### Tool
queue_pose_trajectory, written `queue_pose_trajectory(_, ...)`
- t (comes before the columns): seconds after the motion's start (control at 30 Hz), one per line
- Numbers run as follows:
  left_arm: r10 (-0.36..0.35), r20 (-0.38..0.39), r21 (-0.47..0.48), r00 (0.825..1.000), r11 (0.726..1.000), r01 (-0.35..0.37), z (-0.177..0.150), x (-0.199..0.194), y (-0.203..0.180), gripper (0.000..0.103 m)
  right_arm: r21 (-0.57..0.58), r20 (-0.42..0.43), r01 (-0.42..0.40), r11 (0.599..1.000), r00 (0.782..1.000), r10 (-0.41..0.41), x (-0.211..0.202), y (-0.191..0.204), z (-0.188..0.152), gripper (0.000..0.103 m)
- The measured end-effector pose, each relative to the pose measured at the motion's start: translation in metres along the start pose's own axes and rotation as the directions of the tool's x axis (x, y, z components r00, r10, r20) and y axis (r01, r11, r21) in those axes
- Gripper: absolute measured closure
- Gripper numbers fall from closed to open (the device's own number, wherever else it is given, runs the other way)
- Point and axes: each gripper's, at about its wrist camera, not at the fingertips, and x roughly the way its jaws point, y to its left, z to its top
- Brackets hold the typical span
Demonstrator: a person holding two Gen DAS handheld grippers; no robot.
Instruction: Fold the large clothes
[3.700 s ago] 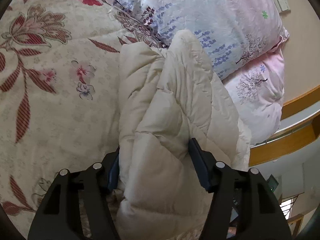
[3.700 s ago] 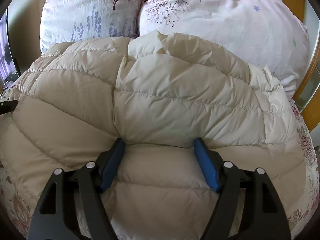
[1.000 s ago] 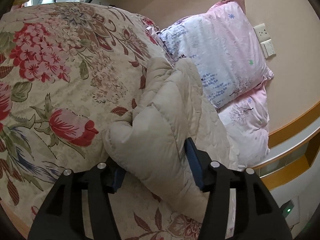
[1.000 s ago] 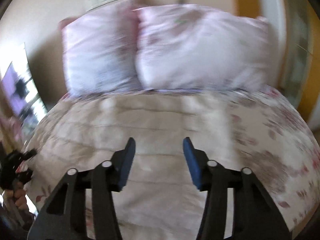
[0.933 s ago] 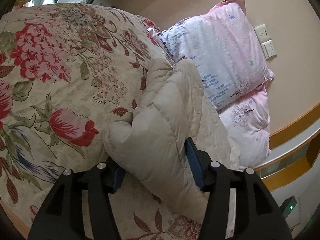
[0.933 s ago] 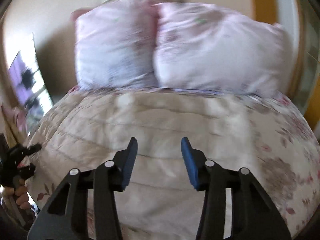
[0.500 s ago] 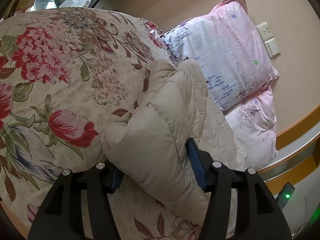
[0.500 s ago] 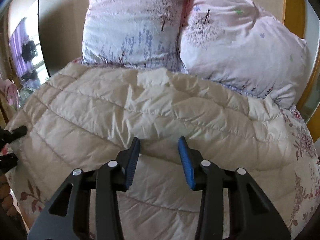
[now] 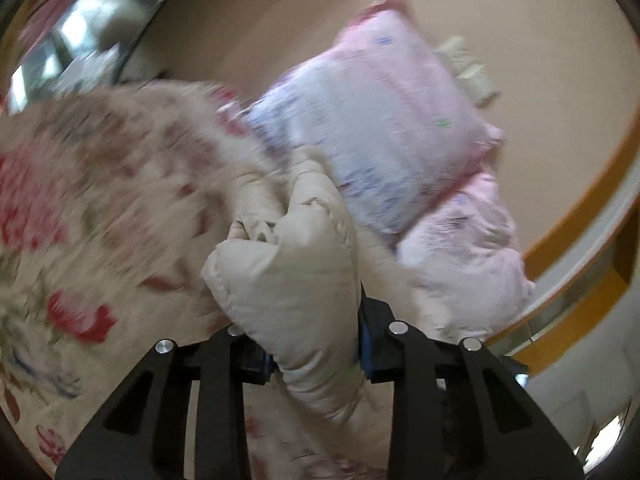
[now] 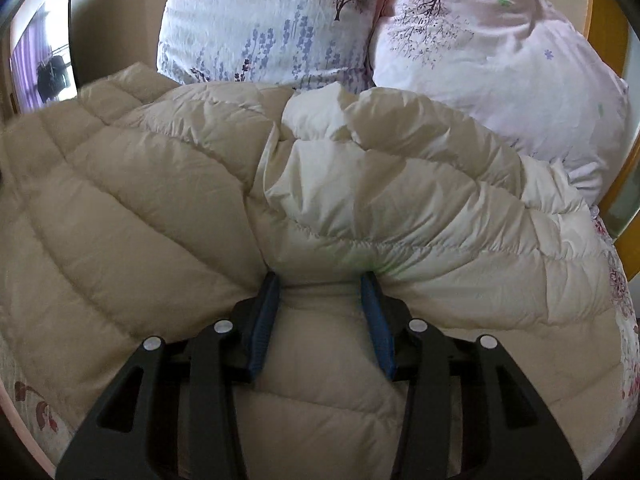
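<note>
A cream quilted down jacket [image 10: 400, 200] lies spread over the bed, with one side folded over toward the middle. In the right wrist view my right gripper [image 10: 319, 284] points down at it; a puffy fold sits pinched between the blue pads [image 10: 266, 312] while the jaws ease slightly wider. In the left wrist view, which is blurred, the left gripper [image 9: 316, 340] holds a bunched corner of the jacket [image 9: 288, 272] raised above the bed. Its jaws are closing on that corner, and the fabric hides the fingertips.
The floral bedspread [image 9: 100, 208] covers the bed under the jacket. Two pink and lilac pillows [image 10: 272, 20] [image 10: 500, 48] lean against the wall at the head. A wooden bed frame [image 9: 580, 184] curves along the right. A dark screen [image 10: 40, 52] stands at far left.
My left gripper narrowed on the jacket corner and lifted it, blurring the view. My right gripper dropped down onto the jacket, and a fold now sits between its pads.
</note>
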Motion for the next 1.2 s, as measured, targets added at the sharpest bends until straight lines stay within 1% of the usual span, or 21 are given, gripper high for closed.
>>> queue_pose_trajectory(0.1,-0.086,0.018,0.068,0.996,0.994,0.085,0.003,-0.002,-0.029,0.072,0.001,-0.004,-0.005,1.0,1.0,0.005,0.002,0.0,0.002,0.058)
queue_pose_trajectory(0.2,-0.187,0.012,0.143,0.982,0.972,0.184,0.001,-0.002,-0.06,0.072,0.005,-0.011,-0.017,1.0,1.0,0.017,0.004,-0.002,0.002,0.058)
queue_pose_trajectory(0.27,-0.257,-0.009,0.184,0.966,0.95,0.254,-0.004,-0.001,-0.078,0.072,0.011,-0.016,-0.031,0.999,0.999,0.032,0.005,-0.004,0.003,0.058)
queue_pose_trajectory(0.3,-0.308,-0.031,0.207,0.951,0.929,0.308,-0.007,0.0,-0.091,0.072,0.017,-0.017,-0.042,0.999,0.999,0.043,0.006,-0.006,0.003,0.058)
queue_pose_trajectory(0.4,-0.4,-0.086,0.247,0.912,0.879,0.409,-0.017,0.004,-0.116,0.072,0.028,-0.018,-0.083,0.996,0.996,0.083,0.006,-0.012,0.005,0.058)
queue_pose_trajectory(0.47,-0.416,-0.113,0.279,0.902,0.858,0.431,-0.027,0.009,-0.134,0.072,0.047,-0.011,-0.14,0.989,0.99,0.141,0.001,-0.023,0.007,0.058)
queue_pose_trajectory(0.53,-0.42,-0.136,0.29,0.897,0.849,0.441,-0.033,0.013,-0.144,0.072,0.092,0.019,-0.203,0.975,0.979,0.202,-0.015,-0.047,0.004,0.058)
queue_pose_trajectory(0.6,-0.421,-0.153,0.301,0.894,0.842,0.448,-0.038,0.017,-0.153,0.072,0.129,0.062,-0.213,0.969,0.976,0.207,-0.033,-0.071,-0.002,0.055)
queue_pose_trajectory(0.67,-0.415,-0.167,0.322,0.895,0.835,0.447,-0.044,0.02,-0.161,0.072,0.181,0.118,-0.192,0.965,0.978,0.172,-0.057,-0.103,-0.012,0.049)
queue_pose_trajectory(0.73,-0.412,-0.178,0.343,0.894,0.825,0.449,-0.051,0.021,-0.166,0.072,0.25,0.161,-0.126,0.96,0.983,0.087,-0.079,-0.14,-0.025,0.042)
queue_pose_trajectory(0.77,-0.41,-0.184,0.354,0.893,0.82,0.449,-0.054,0.021,-0.168,0.072,0.308,0.17,-0.08,0.948,0.985,0.028,-0.089,-0.166,-0.033,0.04)
queue_pose_trajectory(0.8,-0.408,-0.188,0.363,0.894,0.816,0.449,-0.056,0.02,-0.17,0.072,0.354,0.169,-0.058,0.933,0.986,-0.003,-0.093,-0.185,-0.038,0.039)
queue_pose_trajectory(0.87,-0.407,-0.207,0.378,0.889,0.805,0.457,-0.064,0.023,-0.178,0.072,0.461,0.137,-0.056,0.886,0.99,-0.009,-0.091,-0.227,-0.052,0.038)
queue_pose_trajectory(0.9,-0.409,-0.219,0.381,0.886,0.8,0.464,-0.068,0.023,-0.181,0.072,0.502,0.115,-0.079,0.861,0.993,0.024,-0.084,-0.243,-0.056,0.038)
queue_pose_trajectory(0.93,-0.411,-0.239,0.387,0.88,0.791,0.475,-0.073,0.026,-0.186,0.072,0.529,0.099,-0.119,0.84,0.992,0.079,-0.075,-0.254,-0.06,0.039)
queue_pose_trajectory(1.0,-0.409,-0.282,0.405,0.868,0.769,0.494,-0.085,0.031,-0.198,0.072,0.55,0.069,-0.178,0.816,0.983,0.168,-0.055,-0.264,-0.063,0.049)
queue_pose_trajectory(1.03,-0.41,-0.3,0.411,0.862,0.76,0.504,-0.09,0.032,-0.202,0.072,0.562,0.064,-0.215,0.799,0.974,0.218,-0.044,-0.267,-0.065,0.067)
queue_pose_trajectory(1.07,-0.408,-0.328,0.42,0.852,0.744,0.519,-0.098,0.036,-0.209,0.072,0.568,0.07,-0.25,0.784,0.964,0.257,-0.038,-0.266,-0.065,0.079)
queue_pose_trajectory(1.1,-0.405,-0.345,0.426,0.846,0.736,0.526,-0.103,0.039,-0.213,0.072,0.576,0.074,-0.273,0.771,0.956,0.283,-0.031,-0.267,-0.065,0.08)
queue_pose_trajectory(1.13,-0.398,-0.375,0.435,0.837,0.722,0.538,-0.112,0.044,-0.219,0.072,0.572,0.081,-0.282,0.771,0.954,0.289,-0.029,-0.267,-0.063,0.086)
queue_pose_trajectory(1.2,-0.384,-0.42,0.446,0.822,0.702,0.555,-0.125,0.051,-0.227,0.072,0.554,0.09,-0.295,0.778,0.951,0.297,-0.03,-0.26,-0.058,0.09)
